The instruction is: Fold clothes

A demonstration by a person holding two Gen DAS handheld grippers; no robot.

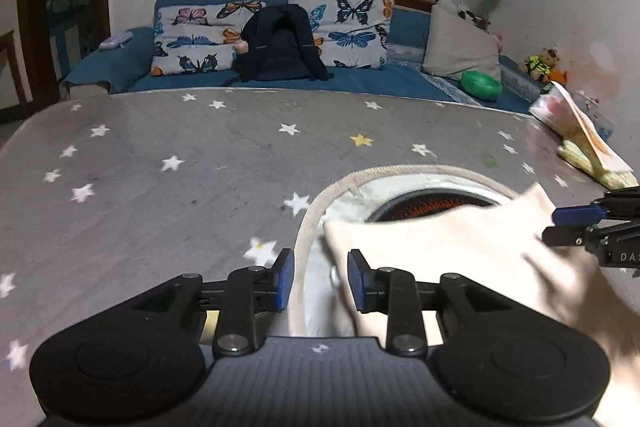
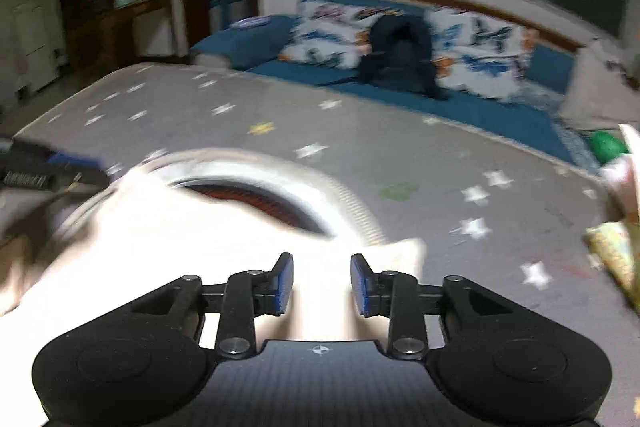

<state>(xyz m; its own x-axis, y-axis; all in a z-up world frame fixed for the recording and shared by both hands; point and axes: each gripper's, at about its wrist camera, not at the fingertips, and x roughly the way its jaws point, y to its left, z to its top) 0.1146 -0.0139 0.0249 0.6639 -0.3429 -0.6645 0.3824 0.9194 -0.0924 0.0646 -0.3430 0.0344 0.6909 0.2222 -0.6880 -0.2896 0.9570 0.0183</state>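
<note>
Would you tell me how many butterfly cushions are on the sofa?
2: one butterfly cushion left of the black backpack, the other right of it, both leaning on the sofa back. The backpack hides part of each.

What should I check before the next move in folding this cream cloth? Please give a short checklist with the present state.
1. Left gripper free of cloth: ok, jaws apart, pads not pressing.
2. Right gripper free of cloth: ok, jaws apart above it.
3. Cream cloth lying flat: not ok, bunched and blurred.
4. Cloth clear of the round heater opening: not ok, it covers the near rim.
5. Free space on the star-pattern cover: ok.
6. Cloth edges findable: cannot tell.
</note>
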